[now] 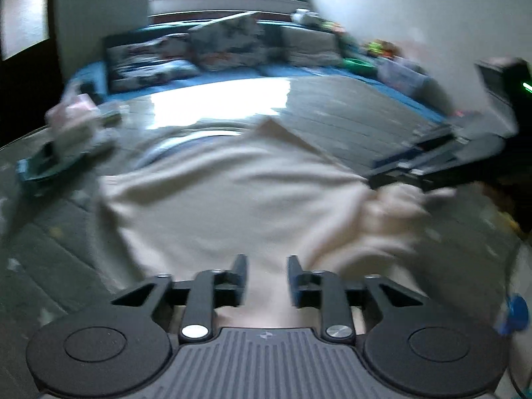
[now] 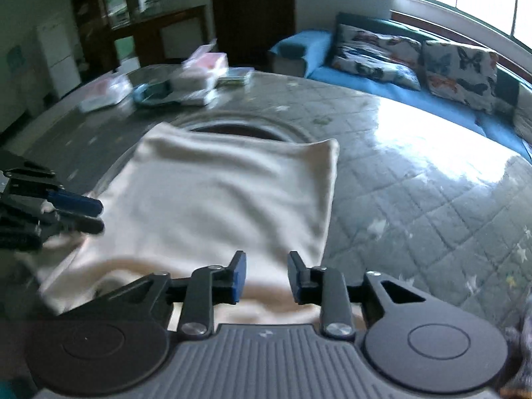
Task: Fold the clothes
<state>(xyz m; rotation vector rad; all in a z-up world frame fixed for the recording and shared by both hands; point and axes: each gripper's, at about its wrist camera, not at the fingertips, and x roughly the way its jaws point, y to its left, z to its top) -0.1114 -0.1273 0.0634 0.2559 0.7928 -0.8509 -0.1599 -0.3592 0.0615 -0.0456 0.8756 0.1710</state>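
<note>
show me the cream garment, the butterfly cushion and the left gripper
cream garment [image 2: 212, 199], right wrist view, middle of the folded cloth
butterfly cushion [image 2: 462, 73], right wrist view, its printed face
left gripper [image 1: 267, 277], left wrist view, gap between fingertips

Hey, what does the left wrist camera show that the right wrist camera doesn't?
Only the left wrist view shows the right gripper at the bunched right edge of the cream cloth, jaws parted, and bright clutter on the far end of the sofa.

Only the right wrist view shows the dark wooden door, the white cabinet and the left gripper from outside.

Both show the cream cloth on the tiled table, the butterfly cushions and the packets.
</note>
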